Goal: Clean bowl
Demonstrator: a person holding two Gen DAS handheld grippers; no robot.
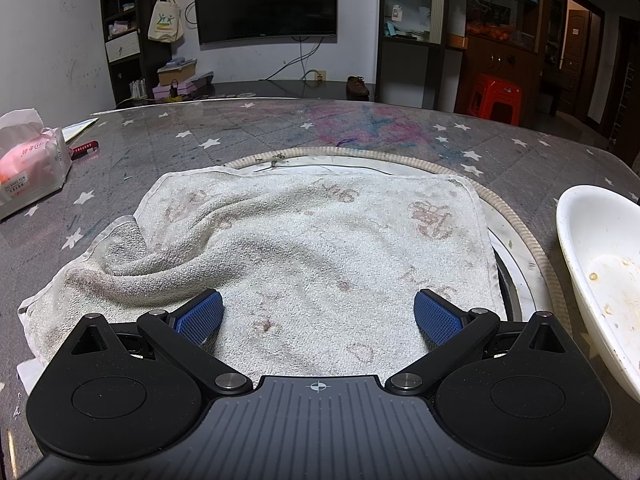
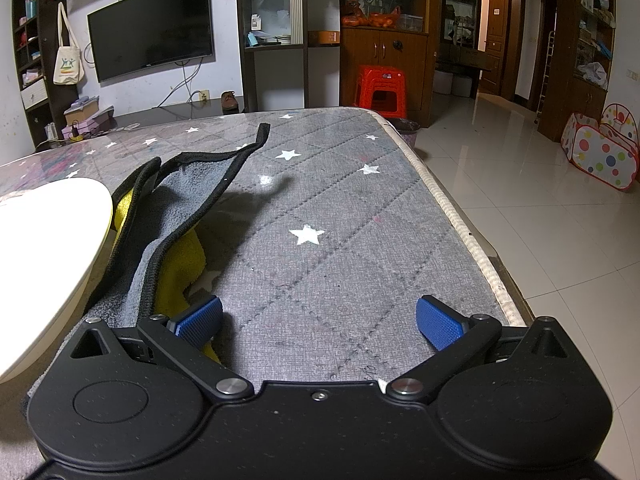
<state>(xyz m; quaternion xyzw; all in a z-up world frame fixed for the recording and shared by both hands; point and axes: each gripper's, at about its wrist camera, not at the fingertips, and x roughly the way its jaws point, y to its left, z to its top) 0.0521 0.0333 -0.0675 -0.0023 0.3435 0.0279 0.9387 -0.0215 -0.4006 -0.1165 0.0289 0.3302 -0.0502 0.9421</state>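
A white bowl [image 1: 600, 264] with food stains inside sits at the right edge of the left wrist view; its rim also shows at the left of the right wrist view [image 2: 52, 240]. My left gripper [image 1: 319, 314] is open and empty, low over a stained white towel [image 1: 296, 240]. My right gripper [image 2: 320, 322] is open and empty above the grey starred tablecloth [image 2: 340, 208]. A grey and yellow cloth [image 2: 176, 216] with black trim lies between the bowl and the right gripper, its edge by the left fingertip [image 2: 200, 320].
A round marble disc [image 1: 508, 216] lies under the towel. A tissue pack [image 1: 28, 164] and a red-handled tool [image 1: 84, 148] lie at the far left. The table's right edge [image 2: 472, 240] drops to a tiled floor.
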